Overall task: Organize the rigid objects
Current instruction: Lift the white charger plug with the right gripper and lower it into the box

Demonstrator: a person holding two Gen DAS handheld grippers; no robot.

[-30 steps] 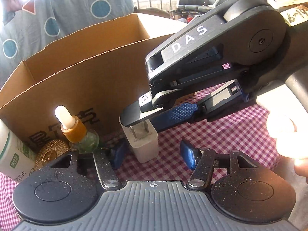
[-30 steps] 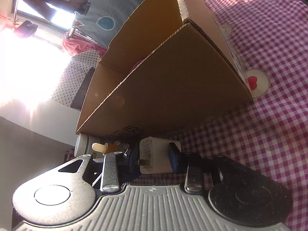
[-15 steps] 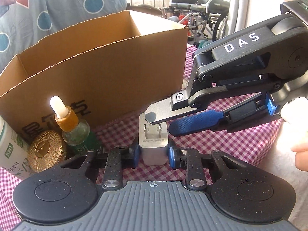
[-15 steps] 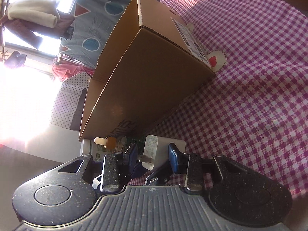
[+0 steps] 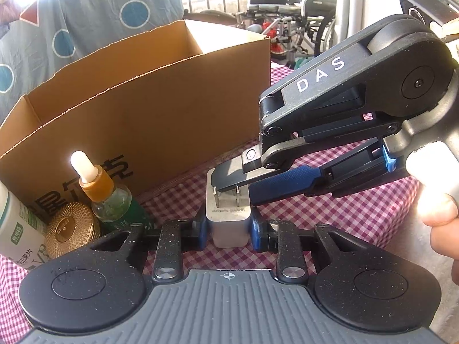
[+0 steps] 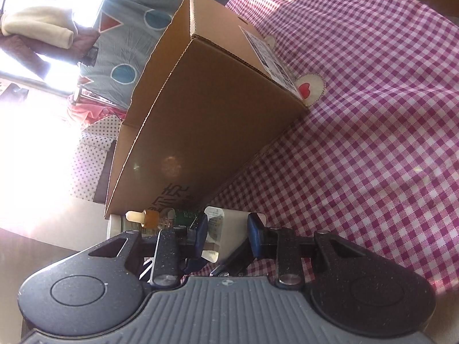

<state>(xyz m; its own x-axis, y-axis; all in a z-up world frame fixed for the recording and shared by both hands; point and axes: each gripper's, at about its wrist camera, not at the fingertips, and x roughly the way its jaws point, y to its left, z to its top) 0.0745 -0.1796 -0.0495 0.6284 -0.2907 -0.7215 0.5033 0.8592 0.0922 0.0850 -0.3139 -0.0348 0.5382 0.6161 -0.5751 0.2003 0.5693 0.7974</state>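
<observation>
A white two-prong charger (image 5: 228,220) stands on the checked cloth in front of an open cardboard box (image 5: 160,109). My left gripper (image 5: 228,230) is shut on the charger's lower body. My right gripper (image 6: 225,228) still spans the charger (image 6: 226,229) from the side; in the left wrist view its fingers (image 5: 238,172) lie over the prongs. Whether the right pads still press the charger is unclear. A dropper bottle (image 5: 109,197), a gold-lidded jar (image 5: 71,229) and a white tub (image 5: 17,229) stand to the left.
The box (image 6: 212,120) is open at the top and has a shipping label on one end. Checked cloth (image 6: 373,143) stretches to the right of it. A wheelchair (image 5: 289,14) and patterned bedding (image 5: 71,14) lie behind the table.
My left gripper has closed on the charger, which the right gripper was holding a second ago. The right gripper has drawn back and its fingers now sit higher on the charger.
</observation>
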